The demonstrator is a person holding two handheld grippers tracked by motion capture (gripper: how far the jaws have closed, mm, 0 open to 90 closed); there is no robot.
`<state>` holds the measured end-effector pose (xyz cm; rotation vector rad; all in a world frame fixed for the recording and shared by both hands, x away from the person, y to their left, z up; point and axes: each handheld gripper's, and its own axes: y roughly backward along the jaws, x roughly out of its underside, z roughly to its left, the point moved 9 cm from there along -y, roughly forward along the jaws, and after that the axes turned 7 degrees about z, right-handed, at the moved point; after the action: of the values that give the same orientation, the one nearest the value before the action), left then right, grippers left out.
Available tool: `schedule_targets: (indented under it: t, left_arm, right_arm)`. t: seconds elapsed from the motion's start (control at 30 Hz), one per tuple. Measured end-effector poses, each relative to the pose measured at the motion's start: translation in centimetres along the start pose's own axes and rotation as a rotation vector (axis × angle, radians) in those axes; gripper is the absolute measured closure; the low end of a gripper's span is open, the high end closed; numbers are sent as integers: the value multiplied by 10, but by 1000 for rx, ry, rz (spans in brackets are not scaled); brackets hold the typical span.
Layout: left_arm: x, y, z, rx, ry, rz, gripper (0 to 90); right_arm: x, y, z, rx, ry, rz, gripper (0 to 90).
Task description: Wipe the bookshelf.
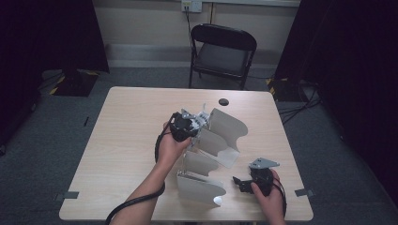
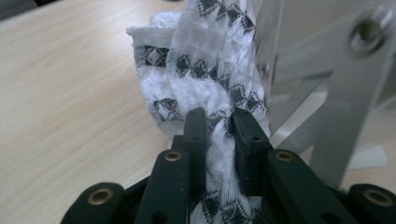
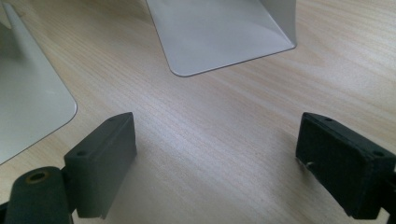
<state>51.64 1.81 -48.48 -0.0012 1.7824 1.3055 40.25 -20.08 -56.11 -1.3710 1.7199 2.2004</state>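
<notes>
We see the white cloth with black diamond pattern (image 2: pixel 205 84) clamped between the left gripper's (image 2: pixel 219 123) jaws, just beside the grey metal rack (image 1: pixel 220 136) at mid-desk (image 1: pixel 126 122); our right gripper (image 3: pixel 215 144) rests near the rack's front plates, jaws wide apart on nothing.

The high view is dim, with dark corners at both sides and soft light from above on the table (image 1: pixel 126 140). A small glare spot sits on the white rack (image 1: pixel 206 187) just left of the right tool (image 1: pixel 240 183). In the left gripper view the cloth (image 2: pixel 210 70) is sharp near the tool tips, and the metal to their right blurs. The right gripper view is evenly lit, with soft shadows beneath its tool.
</notes>
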Motion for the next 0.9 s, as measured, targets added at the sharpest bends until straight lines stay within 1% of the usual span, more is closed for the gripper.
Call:
schedule_targets:
  t: [0.03, 0.1, 0.13, 0.17, 0.23, 0.27, 0.33, 0.37, 0.4, 0.43, 0.47, 0.5, 0.53, 0.57, 0.63, 0.67, 0.73, 0.8, 0.83, 0.9]
  left_arm:
    - [5, -2, 0, 7, 6, 2, 770]
    - [8, -3, -1, 8, 9, 7, 770]
    - [13, -5, -2, 11, 15, 8, 770]
    - [13, -5, -2, 11, 15, 8, 770]
    - [18, -7, -2, 15, 24, 9, 770]
    - [21, -9, -2, 15, 19, 16, 770]
    - [27, -13, -3, 18, 27, 20, 769]
    - [32, -15, -2, 16, 19, 38, 769]
    - [36, -16, -3, 16, 12, 46, 769]
    - [39, -18, -4, 20, 18, 50, 769]
    - [42, -20, -4, 20, 13, 54, 768]
    - [48, -21, -4, 18, 17, 61, 767]
    - [51, -22, -3, 20, 22, 58, 767]
    - [51, -22, -3, 20, 22, 58, 766]
    - [56, -22, -3, 19, 26, 56, 765]
    - [57, -21, -3, 20, 34, 48, 763]
    - [60, -18, -2, 18, 32, 50, 762]
    - [61, -14, -1, 12, 39, 37, 761]
    - [62, -11, 0, 10, 35, 39, 761]
    - [64, -6, 2, 9, 40, 33, 759]
  right_arm:
    - [0, 0, 0, 0, 0, 0, 115]
    - [0, 0, 0, 0, 0, 0, 116]
    - [0, 0, 0, 0, 0, 0, 116]
    - [0, 0, 0, 0, 0, 0, 116]
    - [0, 0, 0, 0, 0, 0, 115]
    - [0, 0, 0, 0, 0, 0, 115]
    - [0, 0, 0, 0, 1, 0, 115]
    - [0, 0, 0, 0, 2, 0, 115]
    - [0, 0, 0, 0, 2, 0, 115]
    - [0, 0, 0, 0, 0, 0, 115]
    - [0, 0, 0, 0, 1, 0, 116]
    - [0, 0, 0, 0, 0, 0, 116]
    - [0, 0, 0, 0, 1, 0, 115]
    - [0, 0, 0, 0, 1, 0, 115]
    - [0, 0, 0, 0, 1, 0, 115]
    - [0, 0, 0, 0, 0, 0, 116]
    - [0, 0, 0, 0, 1, 0, 116]
    - [0, 0, 0, -1, 0, 0, 115]
    - [0, 0, 0, 0, 1, 0, 116]
    - [0, 0, 0, 0, 1, 0, 116]
